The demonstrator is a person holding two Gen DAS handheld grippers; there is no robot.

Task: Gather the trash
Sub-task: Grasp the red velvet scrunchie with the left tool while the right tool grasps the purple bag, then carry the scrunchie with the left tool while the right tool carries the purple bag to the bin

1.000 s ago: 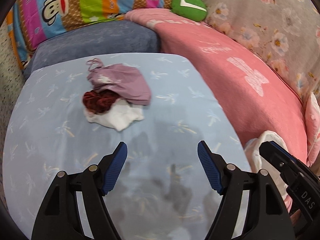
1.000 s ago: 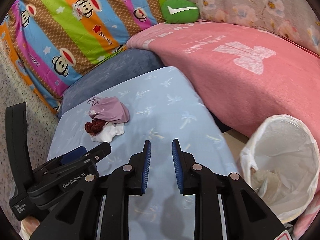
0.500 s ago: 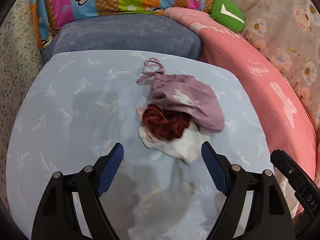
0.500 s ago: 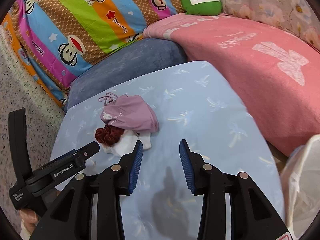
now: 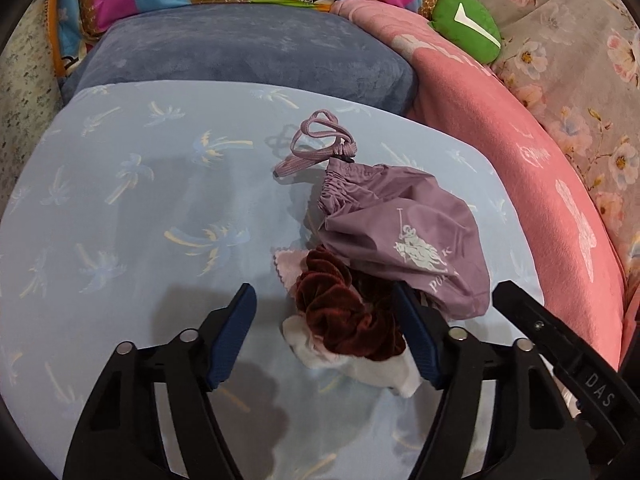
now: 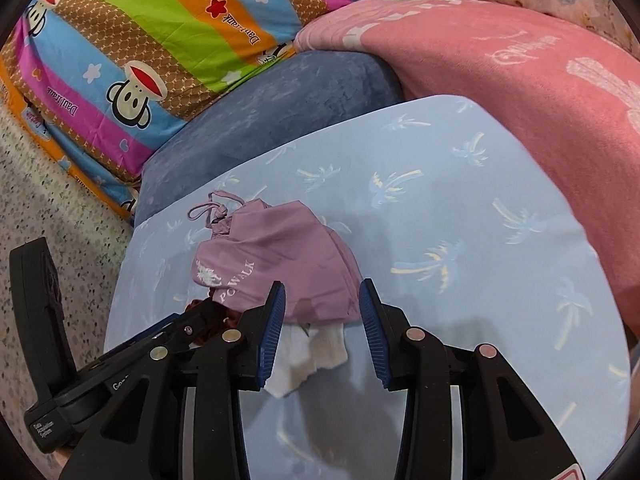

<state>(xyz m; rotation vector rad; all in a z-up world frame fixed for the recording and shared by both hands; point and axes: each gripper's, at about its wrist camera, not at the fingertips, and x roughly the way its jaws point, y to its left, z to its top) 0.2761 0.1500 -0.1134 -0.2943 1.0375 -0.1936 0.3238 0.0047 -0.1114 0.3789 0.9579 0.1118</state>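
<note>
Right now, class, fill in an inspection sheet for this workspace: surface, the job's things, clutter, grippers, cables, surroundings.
Surface: light blue palm-print cushion, bare around one small heap.
Job's things: mauve drawstring pouch lies partly over a dark red scrunchie, which rests on white tissue.
Clutter: nothing seen beyond that heap.
Grippers: left gripper open, jaws just closing, straddling the scrunchie without pressing. Right gripper open, at the pouch's near edge, above the tissue.
Cables: nothing seen; only the pouch's cord.
Surroundings: dark blue cushion, pink blanket, striped monkey-print pillow, green cushion.
</note>
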